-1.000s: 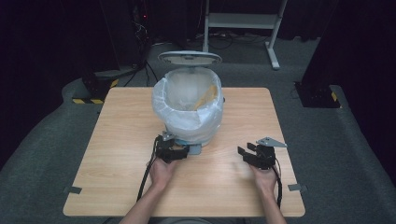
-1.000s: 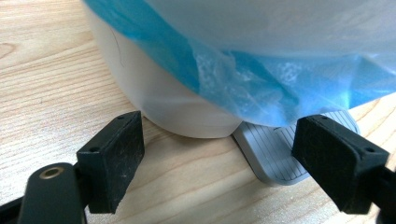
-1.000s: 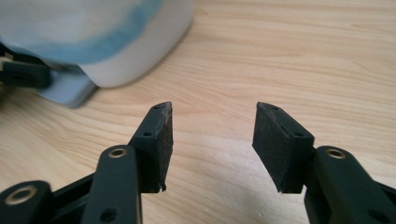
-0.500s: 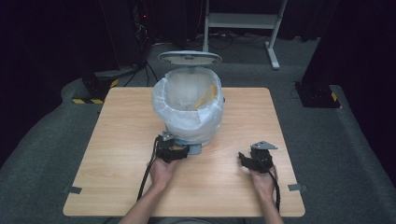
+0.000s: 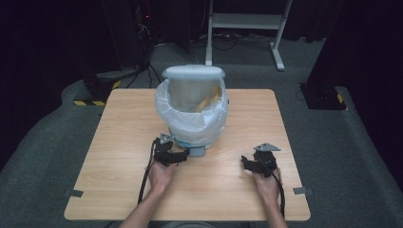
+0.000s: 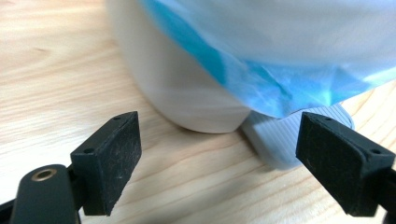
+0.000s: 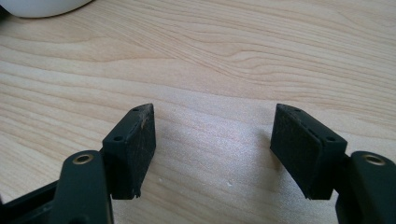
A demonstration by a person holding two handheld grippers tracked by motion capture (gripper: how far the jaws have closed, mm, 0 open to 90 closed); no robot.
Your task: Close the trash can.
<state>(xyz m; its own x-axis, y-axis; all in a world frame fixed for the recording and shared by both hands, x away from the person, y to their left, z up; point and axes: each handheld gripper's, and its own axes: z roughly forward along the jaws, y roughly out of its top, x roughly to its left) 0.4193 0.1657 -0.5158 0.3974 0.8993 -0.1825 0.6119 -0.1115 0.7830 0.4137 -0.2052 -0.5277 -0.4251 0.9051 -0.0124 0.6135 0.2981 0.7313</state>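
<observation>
Left gripper view: bin [image 6: 187, 88] top cut off, pedal [image 6: 285, 140] half-hidden

Overall light: bright, even, from overhead on the pale wooden table [image 5: 123, 142]; the room around it is dark.
Shadows: soft, short ones under the black right tongs [image 7: 212, 154] and beneath the white pedal bin with a blue-white plastic liner [image 6: 187, 84].
Glare: a mild sheen on the wood grain.
Focus: the bin is blurred up close in the left gripper view; the high view is slightly soft.
</observation>
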